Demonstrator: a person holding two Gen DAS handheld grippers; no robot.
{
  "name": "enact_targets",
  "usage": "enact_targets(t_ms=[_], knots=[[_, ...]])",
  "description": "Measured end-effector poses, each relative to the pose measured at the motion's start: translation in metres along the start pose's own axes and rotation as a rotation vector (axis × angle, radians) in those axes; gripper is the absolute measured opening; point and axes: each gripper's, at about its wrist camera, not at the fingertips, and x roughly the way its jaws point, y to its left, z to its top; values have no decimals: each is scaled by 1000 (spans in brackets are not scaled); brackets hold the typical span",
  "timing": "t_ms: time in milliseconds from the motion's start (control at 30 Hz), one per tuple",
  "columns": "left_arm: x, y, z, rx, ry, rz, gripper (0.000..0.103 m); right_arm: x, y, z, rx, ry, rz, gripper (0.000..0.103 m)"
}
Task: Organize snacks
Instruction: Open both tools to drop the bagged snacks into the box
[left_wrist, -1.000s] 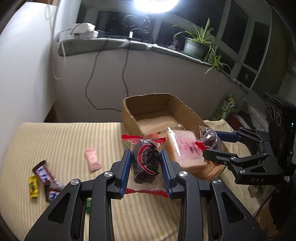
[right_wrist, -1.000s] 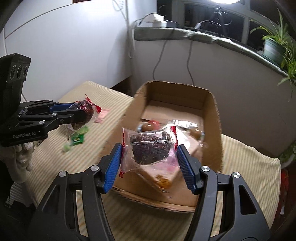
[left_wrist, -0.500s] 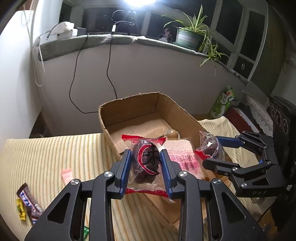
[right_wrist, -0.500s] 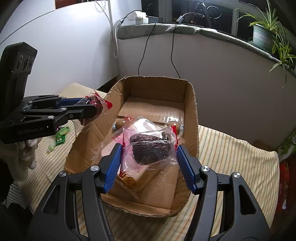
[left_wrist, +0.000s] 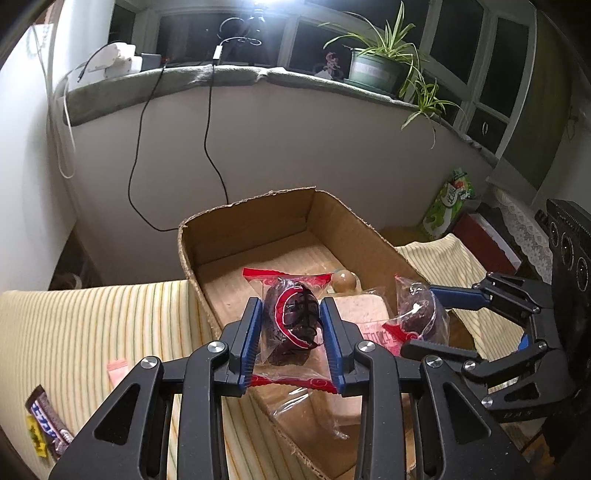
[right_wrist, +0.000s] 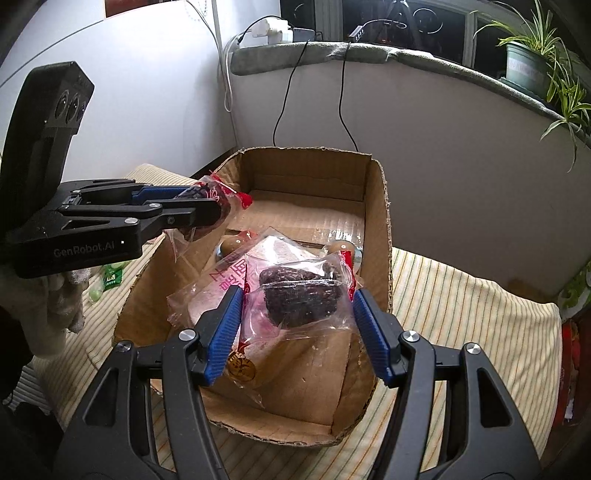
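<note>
We find the left gripper (left_wrist: 291, 334) clamped on a date pack (left_wrist: 291, 325), the right gripper (right_wrist: 297, 321) gripping another pack (right_wrist: 299, 297), both poised above the box (right_wrist: 376, 236), evidently for dropping in.

Along the back we see a grey window ledge (left_wrist: 229, 79) carrying a potted spider plant (left_wrist: 376, 64) near its right end and a white power adapter (left_wrist: 114, 61) near its left end; two black cables (left_wrist: 210, 122) hang from that ledge down the pale wall, and beside the striped cloth's right edge stands a green carton (left_wrist: 448, 201)
</note>
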Motion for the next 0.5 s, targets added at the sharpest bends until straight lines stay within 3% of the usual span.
enact_targets(t_ms=[33,100,133,167,367,500], knots=[[1,-1,1,4,1,0,32,1,0,0,-2,2,1,64],[0,-3,1,12,-1,3,43,2,1,0,-9,2,2,67],[0,-3,2,13,-3,4,53,2,2,0,-13,3,1,71],[0,-4,2,12,-6,4,55,1,4,0,-19,0,-1,72],[-1,-5,4,14,-8,10,58,-4,10,0,-48,-17,-11,90],[-4,-7,4,18,-12,13,59,-5,12,0,-59,-11,-20,90]])
